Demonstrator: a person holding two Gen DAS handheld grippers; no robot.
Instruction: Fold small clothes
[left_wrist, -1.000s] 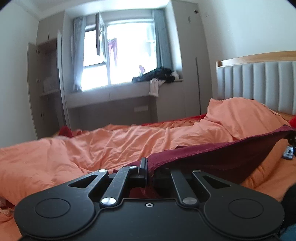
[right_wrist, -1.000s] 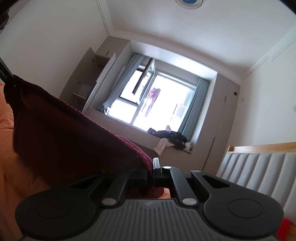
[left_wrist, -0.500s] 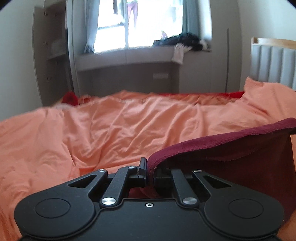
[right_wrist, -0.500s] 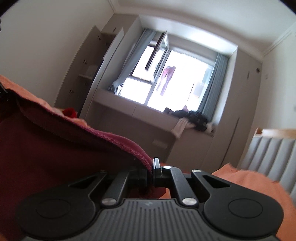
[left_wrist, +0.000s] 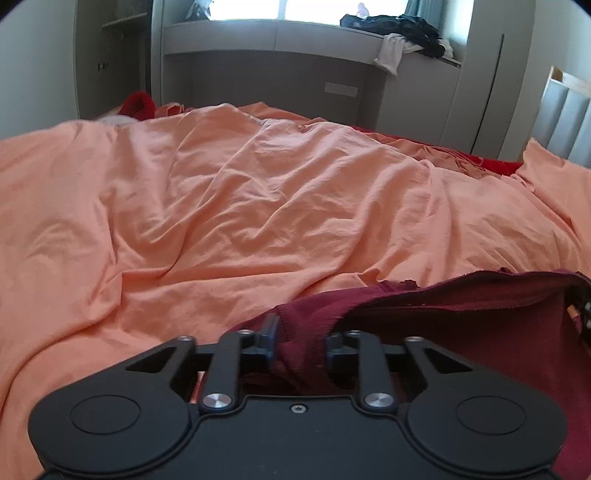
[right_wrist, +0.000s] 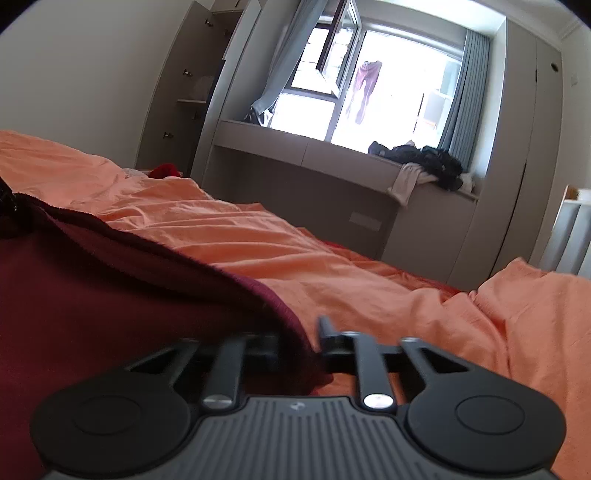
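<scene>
A dark maroon garment (left_wrist: 461, 332) lies low over the orange bedding, stretched between my two grippers. In the left wrist view my left gripper (left_wrist: 301, 336) has its jaws apart, with a bunched corner of the garment lying loose between them. In the right wrist view the garment (right_wrist: 92, 295) spreads to the left, and its edge lies between the parted jaws of my right gripper (right_wrist: 299, 336). The right gripper shows at the far right edge of the left wrist view (left_wrist: 581, 314).
A rumpled orange duvet (left_wrist: 240, 192) covers the bed. A red item (left_wrist: 138, 105) lies at its far edge. A grey window bench (right_wrist: 314, 155) with a pile of dark clothes (right_wrist: 424, 158) stands behind. A padded headboard (left_wrist: 565, 110) is at the right.
Both grippers came down toward the bed with the garment and opened; the jaws that pinched the maroon cloth now stand apart. The cloth has slackened onto the bedding.
</scene>
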